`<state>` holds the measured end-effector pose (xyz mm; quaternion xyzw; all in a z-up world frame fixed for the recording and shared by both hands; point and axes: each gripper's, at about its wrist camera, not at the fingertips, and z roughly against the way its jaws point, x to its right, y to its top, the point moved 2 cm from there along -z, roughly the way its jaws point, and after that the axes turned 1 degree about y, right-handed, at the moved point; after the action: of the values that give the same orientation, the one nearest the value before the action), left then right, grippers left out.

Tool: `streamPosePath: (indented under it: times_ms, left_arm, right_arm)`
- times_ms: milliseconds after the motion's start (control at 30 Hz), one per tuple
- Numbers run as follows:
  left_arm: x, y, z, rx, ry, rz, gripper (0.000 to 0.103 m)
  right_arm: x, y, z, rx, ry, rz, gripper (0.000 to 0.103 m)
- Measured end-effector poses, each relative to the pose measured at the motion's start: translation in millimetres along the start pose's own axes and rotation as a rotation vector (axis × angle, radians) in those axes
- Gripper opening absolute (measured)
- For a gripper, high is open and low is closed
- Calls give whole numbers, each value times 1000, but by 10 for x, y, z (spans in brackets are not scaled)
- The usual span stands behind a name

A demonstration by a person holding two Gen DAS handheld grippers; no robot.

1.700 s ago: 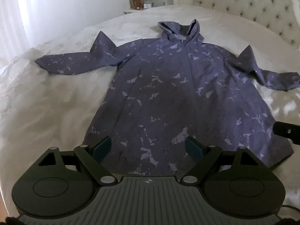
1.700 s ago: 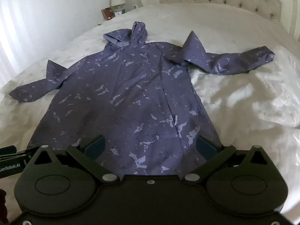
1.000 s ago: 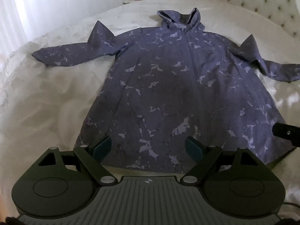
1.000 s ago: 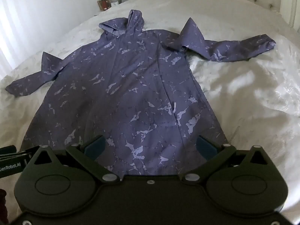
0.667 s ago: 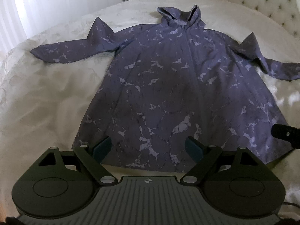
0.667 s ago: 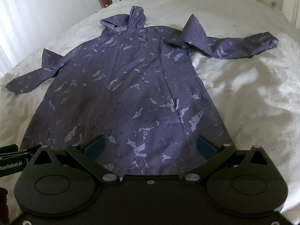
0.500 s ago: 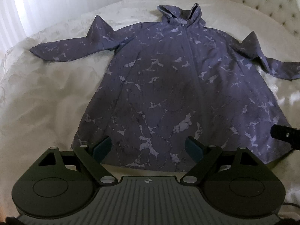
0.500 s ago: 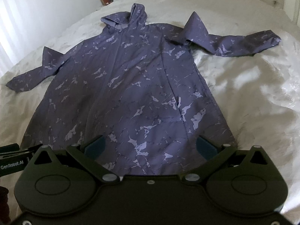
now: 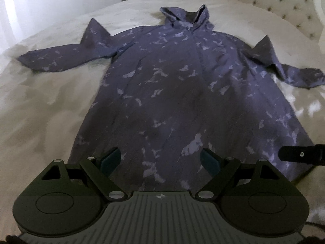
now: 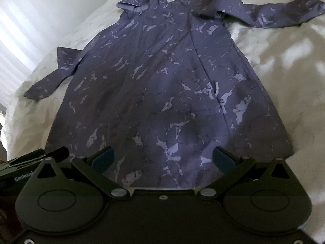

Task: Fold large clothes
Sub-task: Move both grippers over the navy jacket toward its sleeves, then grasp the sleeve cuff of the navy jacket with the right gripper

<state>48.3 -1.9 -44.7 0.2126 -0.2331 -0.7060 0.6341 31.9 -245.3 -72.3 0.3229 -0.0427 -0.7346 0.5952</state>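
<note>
Big white bed (image 9: 50, 105) filling the room, soft and wide, good for laying clothes out flat. On top, spread face up across the middle, purple hooded coat (image 9: 191, 93) with pale splashes, hood (image 9: 186, 16) toward the padded headboard (image 9: 284, 2), sleeves stretched out to each side (ready for folding, nothing folded yet). Near the bottom edge of the coat, left gripper (image 9: 160, 160) tipped downward, jaws wide apart, holding nothing. Beside it, right gripper (image 10: 162, 158) also tipped down over the hem (image 10: 182, 183), jaws wide apart too, nothing between them. Probably lined up there to pinch the bottom edge and lift.
</note>
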Motion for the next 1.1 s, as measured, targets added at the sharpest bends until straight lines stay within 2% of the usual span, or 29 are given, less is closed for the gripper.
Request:
streamPosePath:
  times_ms: [200, 433, 533, 667, 833, 967, 1100]
  left_arm:
    - [-59, 267, -203, 6, -54, 20, 86]
    - [-72, 702, -531, 30, -1, -21, 86]
    - [-70, 890, -701, 35, 13, -52, 86]
    - [-39, 1129, -915, 48, 22, -62, 86]
    - [-3, 1348, -1176, 51, 25, -53, 86]
    - [53, 1395, -1422, 24, 31, -72, 86]
    - [80, 1334, -1681, -33, 28, -96, 86]
  right_arm:
    - [216, 358, -6, 18, 28, -18, 103]
    - [651, 1012, 49, 111, -1, -31, 103]
    - [915, 1337, 39, 105, -21, -67, 103]
    - [1299, 1726, 97, 135, -107, -101, 103]
    - [1841, 2180, 245, 217, -306, -101, 102]
    - [2270, 2434, 302, 264, -412, -153, 102]
    - [2633, 2564, 220, 271, -498, -200, 102]
